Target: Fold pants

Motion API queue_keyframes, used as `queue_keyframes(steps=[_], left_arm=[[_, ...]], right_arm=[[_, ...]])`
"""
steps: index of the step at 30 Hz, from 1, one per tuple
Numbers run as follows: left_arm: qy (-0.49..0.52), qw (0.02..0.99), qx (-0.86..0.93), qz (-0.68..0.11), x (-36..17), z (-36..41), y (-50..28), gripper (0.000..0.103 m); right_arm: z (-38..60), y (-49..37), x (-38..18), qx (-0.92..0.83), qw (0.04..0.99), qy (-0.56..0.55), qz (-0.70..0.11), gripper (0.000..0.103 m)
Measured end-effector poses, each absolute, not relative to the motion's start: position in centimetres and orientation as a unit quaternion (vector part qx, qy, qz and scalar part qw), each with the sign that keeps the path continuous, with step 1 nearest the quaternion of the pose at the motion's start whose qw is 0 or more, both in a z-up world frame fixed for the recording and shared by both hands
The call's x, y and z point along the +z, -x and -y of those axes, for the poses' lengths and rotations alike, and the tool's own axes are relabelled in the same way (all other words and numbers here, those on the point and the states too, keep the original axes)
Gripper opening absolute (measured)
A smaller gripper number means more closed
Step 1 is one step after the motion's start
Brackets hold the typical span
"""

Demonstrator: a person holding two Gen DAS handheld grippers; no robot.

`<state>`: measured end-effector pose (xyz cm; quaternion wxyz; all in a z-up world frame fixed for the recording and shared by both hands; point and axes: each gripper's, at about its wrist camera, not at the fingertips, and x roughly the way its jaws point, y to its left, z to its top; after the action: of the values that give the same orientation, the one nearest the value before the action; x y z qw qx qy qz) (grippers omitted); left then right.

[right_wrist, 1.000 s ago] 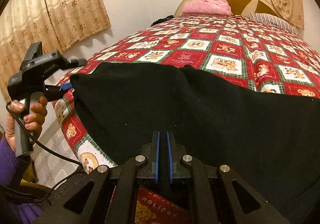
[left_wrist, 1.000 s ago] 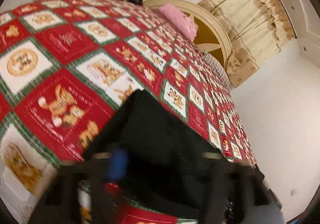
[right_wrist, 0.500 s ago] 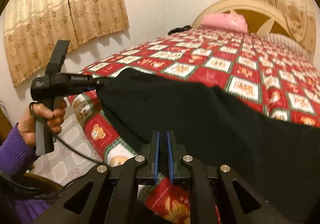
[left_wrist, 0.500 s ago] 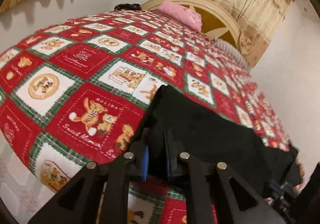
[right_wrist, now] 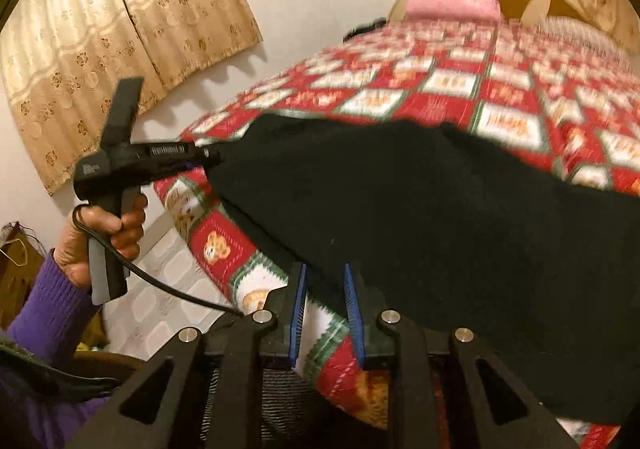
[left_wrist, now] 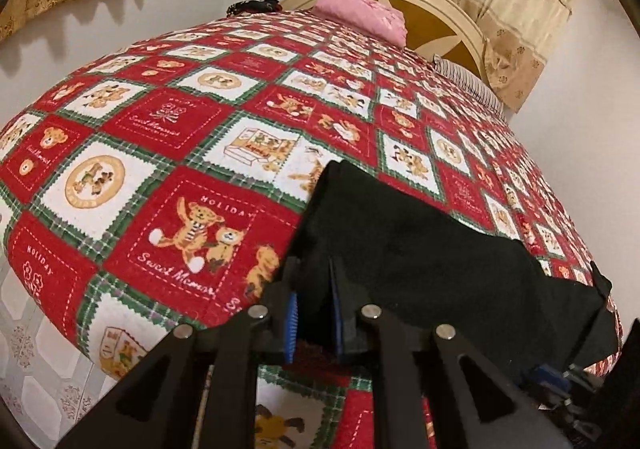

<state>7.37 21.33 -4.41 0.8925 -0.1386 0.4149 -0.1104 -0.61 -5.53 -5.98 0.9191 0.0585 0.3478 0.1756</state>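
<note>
The black pants (left_wrist: 432, 261) lie spread along the near edge of the bed, on the red teddy-bear quilt (left_wrist: 168, 169). My left gripper (left_wrist: 314, 309) has its jaws parted a little, with a corner of the pants lying between the blue pads (left_wrist: 291, 323). In the right wrist view the pants (right_wrist: 420, 217) stretch across, and the left gripper (right_wrist: 208, 161) touches their left corner. My right gripper (right_wrist: 326, 301) is open at the front hem, its jaws apart around the cloth edge.
A pink pillow (left_wrist: 360, 11) and a cream headboard (left_wrist: 436, 5) stand at the far end of the bed. Curtains (right_wrist: 120, 21) hang on the left wall. Tiled floor (right_wrist: 160, 281) lies below the bed edge. A dark object (left_wrist: 252, 7) rests by the far-left corner.
Both grippers were shut on the pants and have opened. The pants have come down onto the quilt. The right wrist view has swung left and is blurred.
</note>
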Motion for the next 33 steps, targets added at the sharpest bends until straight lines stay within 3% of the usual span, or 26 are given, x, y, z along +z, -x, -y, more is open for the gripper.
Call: queue_keyframes(steps=[1,3,10,11,15,22,25,26,28,29,30,33], left_arm=[[0.141,0.892,-0.109,-0.416,-4.4,-21.3,-7.4,0.016],[0.148,0.891,-0.108,-0.416,-4.4,-21.4,-7.3,0.016],[0.15,0.888,-0.108,-0.42,-4.3,-21.4,-7.5,0.016],[0.151,0.888,-0.108,-0.42,-4.3,-21.4,-7.6,0.016],[0.153,0.889,-0.11,-0.418,-4.1,-21.4,-7.8,0.016],[0.142,0.891,-0.108,-0.417,-4.1,-21.7,-7.2,0.016],[0.146,0.889,-0.102,-0.423,-4.9,-22.0,-7.2,0.021],[0.149,0.889,-0.1,-0.42,-4.8,-22.1,-7.0,0.023],[0.147,0.896,-0.074,-0.412,-4.1,-22.6,-6.7,0.034],[0.136,0.905,-0.043,-0.4,-3.5,-23.0,-6.4,0.042],[0.127,0.912,-0.023,-0.389,-2.9,-23.3,-6.2,0.049],[0.112,0.931,-0.001,-0.348,-0.7,-23.6,-5.4,0.049]], right_arm=[[5.4,0.9,-5.6,0.167,0.926,-0.041,-0.335,0.027],[5.1,0.7,-5.5,0.16,0.93,-0.023,-0.33,0.047],[2.8,-0.8,-7.7,0.135,0.929,0.058,-0.34,0.049],[2.4,-0.7,-7.8,0.126,0.931,0.079,-0.334,0.043],[2.9,-1.1,-7.2,0.118,0.929,0.062,-0.344,0.005],[1.0,0.9,-6.8,0.13,0.924,0.104,-0.345,0.005],[0.9,1.1,-8.0,0.12,0.929,0.11,-0.334,0.006],[0.9,1.1,-8.0,0.121,0.928,0.111,-0.334,0.009],[0.9,1.0,-7.6,0.137,0.923,0.112,-0.343,0.03],[1.1,1.0,-7.3,0.148,0.92,0.104,-0.348,0.051],[1.6,1.3,-6.7,0.157,0.92,0.091,-0.346,0.062],[4.1,1.9,-3.7,0.169,0.935,0.041,-0.309,0.064]])
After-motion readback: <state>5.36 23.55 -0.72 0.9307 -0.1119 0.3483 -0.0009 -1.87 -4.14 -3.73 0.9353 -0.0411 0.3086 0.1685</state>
